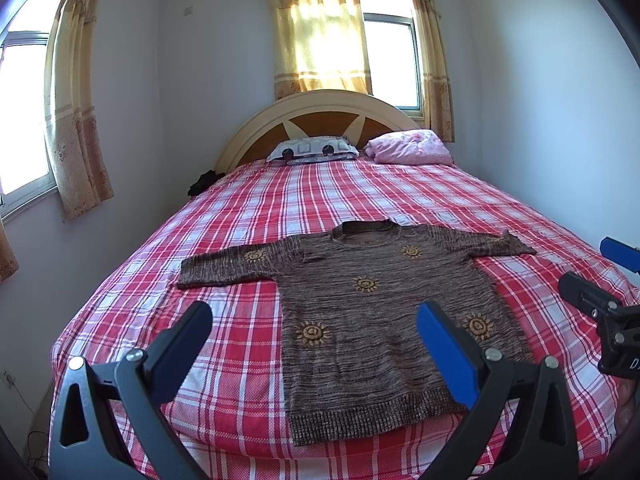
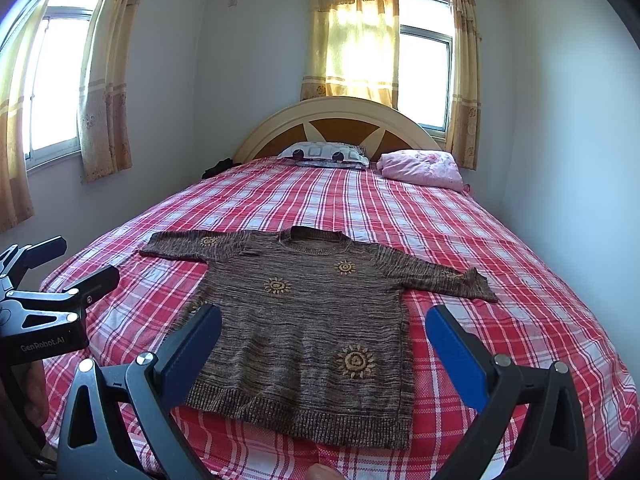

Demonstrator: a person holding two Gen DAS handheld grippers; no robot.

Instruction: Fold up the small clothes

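A brown knitted sweater (image 1: pixel 384 312) lies flat on the red-and-white checked bedspread (image 1: pixel 248 208), at the near end of the bed. Its long axis runs near to far: ribbed hem toward the cameras, neckline toward the far headboard (image 1: pixel 320 116), sleeves stretched out left and right. Yellow sun motifs dot its front.

The left gripper (image 1: pixel 314 326) hovers over the near left part of the sweater, fingers spread wide, holding and touching nothing. The right gripper (image 2: pixel 324 330) hangs above the near hem, likewise wide apart and empty. Two pillows (image 2: pixel 420 166) rest at the far end.
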